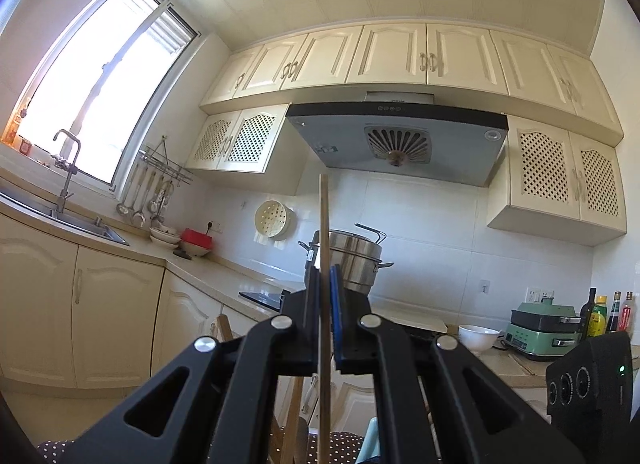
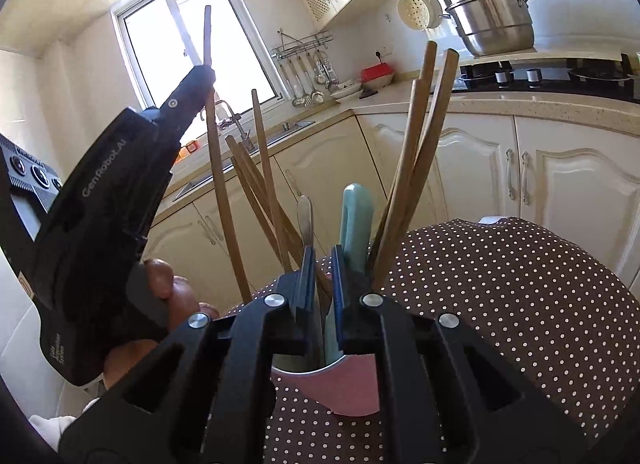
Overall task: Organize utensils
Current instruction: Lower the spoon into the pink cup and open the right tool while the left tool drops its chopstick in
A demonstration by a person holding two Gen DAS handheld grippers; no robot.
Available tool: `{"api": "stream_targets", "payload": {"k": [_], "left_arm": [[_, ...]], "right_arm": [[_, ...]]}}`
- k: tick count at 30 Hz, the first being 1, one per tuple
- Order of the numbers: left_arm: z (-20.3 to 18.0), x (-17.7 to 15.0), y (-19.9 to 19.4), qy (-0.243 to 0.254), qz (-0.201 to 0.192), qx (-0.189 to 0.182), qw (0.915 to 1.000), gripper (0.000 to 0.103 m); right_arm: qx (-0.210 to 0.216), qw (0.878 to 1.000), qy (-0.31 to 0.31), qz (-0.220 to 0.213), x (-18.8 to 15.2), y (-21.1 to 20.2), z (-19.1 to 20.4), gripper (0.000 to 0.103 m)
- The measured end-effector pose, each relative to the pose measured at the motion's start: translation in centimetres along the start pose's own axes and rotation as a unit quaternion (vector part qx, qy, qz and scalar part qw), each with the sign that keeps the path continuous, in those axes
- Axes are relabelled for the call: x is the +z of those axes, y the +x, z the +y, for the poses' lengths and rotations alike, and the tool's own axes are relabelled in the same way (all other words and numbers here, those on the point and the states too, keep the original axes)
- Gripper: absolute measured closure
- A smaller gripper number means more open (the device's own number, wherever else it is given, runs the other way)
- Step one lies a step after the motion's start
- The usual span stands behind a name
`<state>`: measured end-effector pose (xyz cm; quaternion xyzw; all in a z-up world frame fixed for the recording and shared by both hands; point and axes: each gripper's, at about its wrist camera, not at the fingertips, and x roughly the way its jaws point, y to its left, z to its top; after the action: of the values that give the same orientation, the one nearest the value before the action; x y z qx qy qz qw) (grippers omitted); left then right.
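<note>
My left gripper (image 1: pixel 325 272) is shut on a single wooden chopstick (image 1: pixel 323 215) that stands upright between its pads. The right wrist view shows that gripper (image 2: pixel 206 73) at the left, a hand (image 2: pixel 162 280) on its grip and the chopstick (image 2: pixel 214 167) running down toward a pink holder (image 2: pixel 352 388). My right gripper (image 2: pixel 323 260) hovers right over the holder, its blue pads a narrow slit apart. A metal utensil handle (image 2: pixel 305 215) rises just past the left pad and a teal handle (image 2: pixel 356 215) past the right one. Neither pad visibly presses on anything. Several more chopsticks (image 2: pixel 420 143) lean in the holder.
The holder stands on a brown polka-dot cloth (image 2: pixel 500 304). Behind are cream cabinets, a sink (image 1: pixel 80 223), a black hob (image 2: pixel 560 75) and a steel steamer pot (image 2: pixel 492 19). A white bowl (image 1: pixel 476 336), a green appliance (image 1: pixel 540 332) and bottles (image 1: pixel 600 312) sit on the right counter.
</note>
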<state>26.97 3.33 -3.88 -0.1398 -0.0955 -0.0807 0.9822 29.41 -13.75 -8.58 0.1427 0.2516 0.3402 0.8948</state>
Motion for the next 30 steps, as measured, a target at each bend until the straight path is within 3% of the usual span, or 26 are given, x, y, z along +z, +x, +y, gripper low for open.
{"api": "stream_targets", "payload": {"k": [7, 28, 29, 30], "left_arm": [[0.2, 0.5, -0.6, -0.010, -0.007, 0.005, 0.9999, 0.098], [-1.3, -1.5, -3.2, 0.039, 0.094, 0.013, 0.9948, 0.097], [-1.4, -1.5, -3.4, 0.039, 0.096, 0.013, 0.9945, 0.096], [-1.4, -1.4, -3.6, 0.038, 0.101, 0.011, 0.9941, 0.088]], "right_arm": [[0.030, 1.000, -0.002, -0.007, 0.3, -0.9, 0.2, 0.093], [-0.036, 0.999, -0.015, -0.011, -0.6, -1.4, 0.9, 0.093], [-0.040, 0.999, -0.017, -0.013, -0.7, -1.6, 1.2, 0.093], [-0.044, 0.999, -0.018, -0.014, -0.8, -1.9, 1.4, 0.093]]}}
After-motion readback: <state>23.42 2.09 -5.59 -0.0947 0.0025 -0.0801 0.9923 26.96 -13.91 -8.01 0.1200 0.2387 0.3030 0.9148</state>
